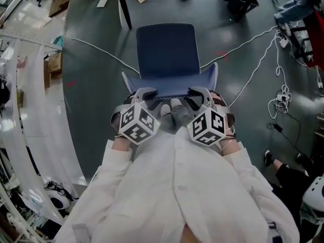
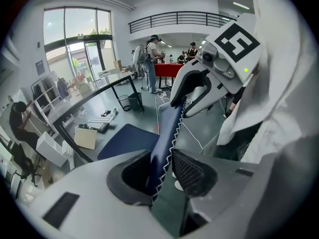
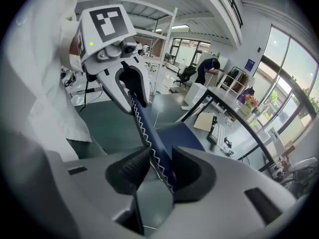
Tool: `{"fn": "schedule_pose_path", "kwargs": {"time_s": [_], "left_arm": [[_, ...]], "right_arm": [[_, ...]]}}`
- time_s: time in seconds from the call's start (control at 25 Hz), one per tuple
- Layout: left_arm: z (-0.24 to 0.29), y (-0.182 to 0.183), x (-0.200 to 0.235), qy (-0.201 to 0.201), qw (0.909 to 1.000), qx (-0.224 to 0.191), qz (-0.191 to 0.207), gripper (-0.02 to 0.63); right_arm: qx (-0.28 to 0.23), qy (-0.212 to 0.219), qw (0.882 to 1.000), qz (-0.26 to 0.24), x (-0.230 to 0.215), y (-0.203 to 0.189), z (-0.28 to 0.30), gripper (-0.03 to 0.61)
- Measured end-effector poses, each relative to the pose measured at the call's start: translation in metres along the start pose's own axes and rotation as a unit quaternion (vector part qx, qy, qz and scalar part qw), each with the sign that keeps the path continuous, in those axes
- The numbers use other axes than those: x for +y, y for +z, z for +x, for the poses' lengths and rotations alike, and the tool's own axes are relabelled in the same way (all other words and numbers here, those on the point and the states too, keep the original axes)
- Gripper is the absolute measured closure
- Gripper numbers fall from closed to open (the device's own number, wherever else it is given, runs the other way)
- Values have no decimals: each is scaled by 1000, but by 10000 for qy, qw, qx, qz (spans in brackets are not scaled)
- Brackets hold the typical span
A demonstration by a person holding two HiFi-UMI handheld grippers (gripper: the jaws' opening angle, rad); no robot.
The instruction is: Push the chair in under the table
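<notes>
My left claw (image 1: 146, 92) and right claw (image 1: 200, 92) are both clamped on the chair (image 1: 167, 49) backrest's top edge, chair out on the floor (image 1: 96, 80) short of the counter (image 2: 90, 96) edge: grip looks set, next I'd push straight and even so it doesn't yaw.

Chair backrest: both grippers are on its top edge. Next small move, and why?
Probably a short, even push forward with both hands. The left gripper and right gripper each clamp the chair backrest, and the seat sits out on the floor, short of the table ahead.
</notes>
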State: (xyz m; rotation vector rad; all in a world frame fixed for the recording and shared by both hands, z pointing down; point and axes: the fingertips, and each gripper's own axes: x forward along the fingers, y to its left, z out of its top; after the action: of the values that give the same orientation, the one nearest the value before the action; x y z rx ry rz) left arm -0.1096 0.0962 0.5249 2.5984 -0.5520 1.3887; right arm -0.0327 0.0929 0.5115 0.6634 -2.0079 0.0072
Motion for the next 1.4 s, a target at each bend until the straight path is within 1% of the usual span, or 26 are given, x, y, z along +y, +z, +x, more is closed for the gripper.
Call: {"fn": "schedule_pose_path", "kwargs": {"time_s": [0.4, 0.6, 0.76, 1.08, 1.4], "left_arm": [[-2, -2, 5, -119, 9999, -51, -12, 477], [-1, -2, 5, -219, 9997, -76, -24, 477], [-1, 0, 5, -280, 9996, -71, -53, 476], [-5, 9, 21, -135, 9998, -160, 70, 477], [-9, -5, 31, -349, 9994, 81, -20, 471]], "right_arm": [[11, -170, 9997, 163, -3, 5, 3, 433], [68, -48, 9994, 322, -3, 4, 4, 430], [57, -92, 9991, 412, -6, 4, 4, 425], [-39, -240, 9989, 403, -22, 13, 4, 423], [-169, 81, 9987, 484, -13, 25, 14, 423]]}}
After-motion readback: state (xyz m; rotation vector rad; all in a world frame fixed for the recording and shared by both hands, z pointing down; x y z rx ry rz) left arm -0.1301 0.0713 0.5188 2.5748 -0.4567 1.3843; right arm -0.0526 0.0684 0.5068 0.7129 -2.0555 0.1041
